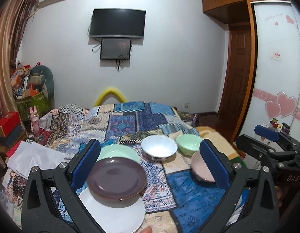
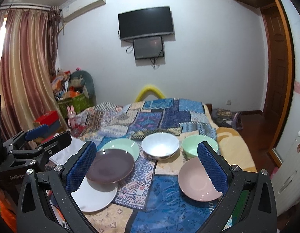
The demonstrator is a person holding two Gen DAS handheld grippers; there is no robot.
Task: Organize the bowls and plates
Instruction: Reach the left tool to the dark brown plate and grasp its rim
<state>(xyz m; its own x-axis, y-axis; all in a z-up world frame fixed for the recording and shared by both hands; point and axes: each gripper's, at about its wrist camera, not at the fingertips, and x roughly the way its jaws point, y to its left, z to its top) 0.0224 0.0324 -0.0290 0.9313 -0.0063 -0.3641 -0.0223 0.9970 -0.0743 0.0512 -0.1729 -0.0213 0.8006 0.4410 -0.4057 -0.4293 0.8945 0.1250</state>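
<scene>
On a bed (image 2: 233, 147) covered by a patchwork quilt (image 2: 159, 114), both hand-held claws hover spread wide and grip nothing: the left claw (image 1: 150, 165) frames the dishes from the near left, while the right claw (image 2: 147, 167) frames them from the near right. Nearest on the left lies a white plate (image 2: 95, 200), with a dark purple plate (image 2: 111, 165) overlapping its far edge. On the near right, a pink plate (image 2: 196, 180) rests on a blue patch of the quilt, partly behind the right claw's blue-padded finger. Farther back, a pale green plate (image 2: 122, 145) sits just behind the purple one; to its right stand a white bowl (image 2: 159, 145) and then a pale green bowl (image 2: 192, 145), side by side. Beyond the bed, a yellow foam arc (image 2: 150, 92) rises at the far edge, a box of clutter (image 2: 74, 95) stands by striped curtains (image 2: 23, 68) at far left, and a dark television (image 2: 146, 22) hangs on the far wall under an air conditioner (image 2: 84, 3).
</scene>
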